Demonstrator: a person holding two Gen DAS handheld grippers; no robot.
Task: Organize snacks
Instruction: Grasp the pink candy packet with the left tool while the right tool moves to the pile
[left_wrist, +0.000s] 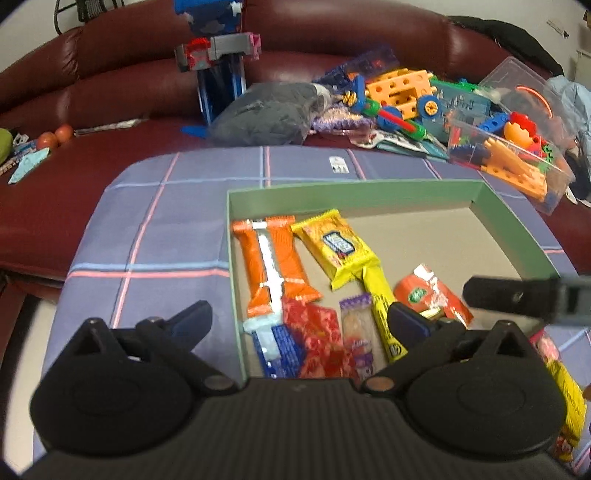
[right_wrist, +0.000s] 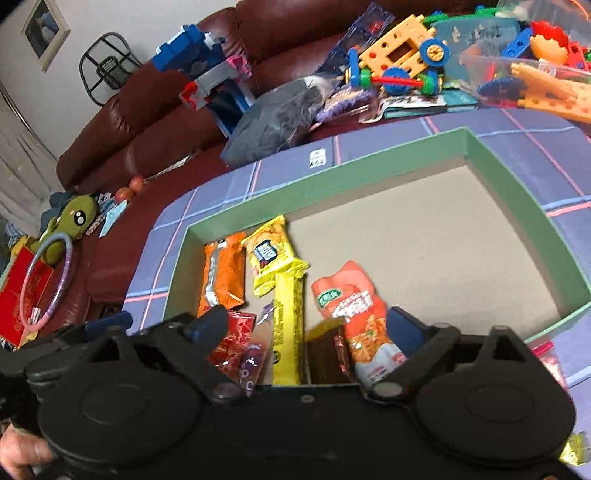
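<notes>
Nearest the cameras, both tools hover over the near end of a green-walled box (left_wrist: 236, 280) with their jaws spread wide and nothing between the pads: the left gripper (left_wrist: 299, 319) stands over the box's near left corner, the right gripper (right_wrist: 308, 326) a little further along, and neither touches a packet. The snacks lie loose on the grey floor of the box, crowded toward its near left part. Closest are a red packet (left_wrist: 319, 332), a blue and white packet (left_wrist: 277, 345) and a small purple-edged packet (left_wrist: 356, 328). Beside them a long yellow bar (right_wrist: 287, 328) points away from the cameras, with an orange-red noodle packet (right_wrist: 360, 314) to its right. Further in, an orange wrapper (left_wrist: 275, 262) lies along the left wall, and a yellow biscuit packet (left_wrist: 338, 245) sits just beside it. The far right part of the box is bare. The box rests on a purple checked cloth (left_wrist: 147, 236). Beyond it a dark red leather sofa (left_wrist: 122, 59) carries plastic construction toys (left_wrist: 402, 92) and a clear tub of toy parts (left_wrist: 517, 155).
</notes>
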